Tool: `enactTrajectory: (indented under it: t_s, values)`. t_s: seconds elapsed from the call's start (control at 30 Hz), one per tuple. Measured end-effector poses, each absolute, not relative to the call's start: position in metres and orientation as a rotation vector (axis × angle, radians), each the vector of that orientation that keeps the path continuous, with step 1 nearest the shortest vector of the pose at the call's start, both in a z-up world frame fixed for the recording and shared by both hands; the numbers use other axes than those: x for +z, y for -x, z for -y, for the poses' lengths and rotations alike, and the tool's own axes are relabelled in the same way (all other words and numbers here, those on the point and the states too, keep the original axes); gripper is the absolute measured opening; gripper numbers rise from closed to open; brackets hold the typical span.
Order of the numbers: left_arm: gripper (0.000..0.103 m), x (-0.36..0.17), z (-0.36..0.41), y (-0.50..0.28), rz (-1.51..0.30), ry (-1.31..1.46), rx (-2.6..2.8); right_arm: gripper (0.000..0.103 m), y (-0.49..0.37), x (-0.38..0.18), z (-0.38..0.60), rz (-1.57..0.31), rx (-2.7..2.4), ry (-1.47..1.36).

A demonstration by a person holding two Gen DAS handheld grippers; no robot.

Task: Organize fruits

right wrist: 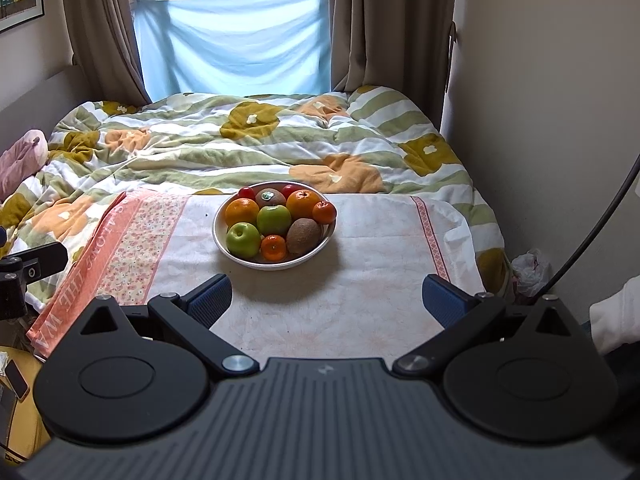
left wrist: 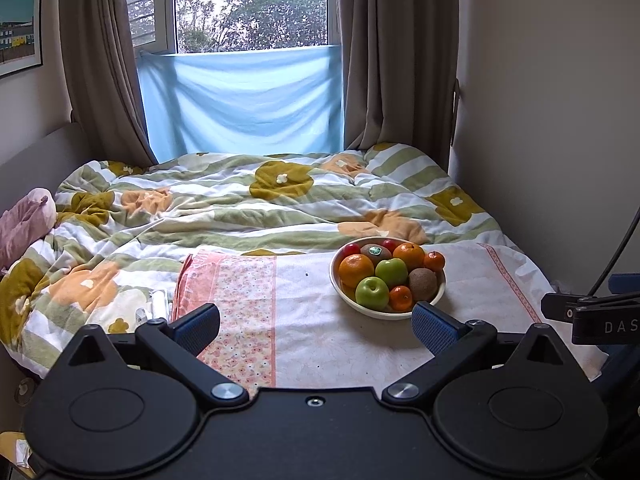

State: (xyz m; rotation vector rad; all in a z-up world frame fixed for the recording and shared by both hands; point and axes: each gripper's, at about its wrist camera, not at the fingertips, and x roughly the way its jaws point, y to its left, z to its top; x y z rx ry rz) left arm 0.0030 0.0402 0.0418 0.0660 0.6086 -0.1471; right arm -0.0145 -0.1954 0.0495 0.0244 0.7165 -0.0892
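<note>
A white bowl (left wrist: 435,298) (right wrist: 219,240) heaped with fruit rests on a pale cloth (left wrist: 320,328) (right wrist: 360,264) spread over the bed. In it lie two green apples (left wrist: 372,292) (right wrist: 243,239), two oranges (left wrist: 355,270) (right wrist: 242,211), small tangerines (left wrist: 401,298) (right wrist: 274,247), two kiwis (left wrist: 423,283) (right wrist: 304,235) and small red fruits (left wrist: 352,249) (right wrist: 246,192) at the back. My left gripper (left wrist: 318,328) is open, empty, its right finger just short of the bowl's near rim. My right gripper (right wrist: 326,298) is open, empty, a short way in front of the bowl.
A rumpled flowered quilt (left wrist: 240,200) (right wrist: 240,136) covers the bed behind the cloth. A wall (left wrist: 540,120) (right wrist: 540,120) runs along the right, curtains and a window stand at the far end. A pink cushion (left wrist: 24,220) lies at the left. A phone (right wrist: 16,378) lies lower left.
</note>
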Motion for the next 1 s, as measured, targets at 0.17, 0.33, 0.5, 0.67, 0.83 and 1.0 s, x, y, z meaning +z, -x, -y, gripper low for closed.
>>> enactTrajectory:
  t_s: [0.17, 0.33, 0.5, 0.67, 0.83, 1.0]
  values:
    - [0.103, 0.042, -0.043, -0.003, -0.611, -0.062, -0.147, 0.103, 0.013, 0.050, 0.195, -0.716, -0.088, -0.022]
    - [0.103, 0.041, -0.046, -0.005, -0.616, -0.058, -0.143, 0.103, 0.012, 0.050, 0.194, -0.717, -0.090, -0.015]
    - [0.103, 0.041, -0.047, -0.007, -0.621, -0.059, -0.134, 0.103, 0.009, 0.051, 0.192, -0.715, -0.087, -0.019]
    - [0.103, 0.043, -0.044, -0.007, -0.603, -0.080, -0.127, 0.103, 0.005, 0.048, 0.192, -0.713, -0.088, -0.024]
    - [0.103, 0.044, -0.041, -0.009, -0.584, -0.085, -0.148, 0.103, -0.002, 0.045, 0.195, -0.714, -0.091, -0.038]
    - [0.103, 0.044, -0.040, -0.015, -0.583, -0.074, -0.162, 0.103, -0.009, 0.040, 0.201, -0.720, -0.092, -0.051]
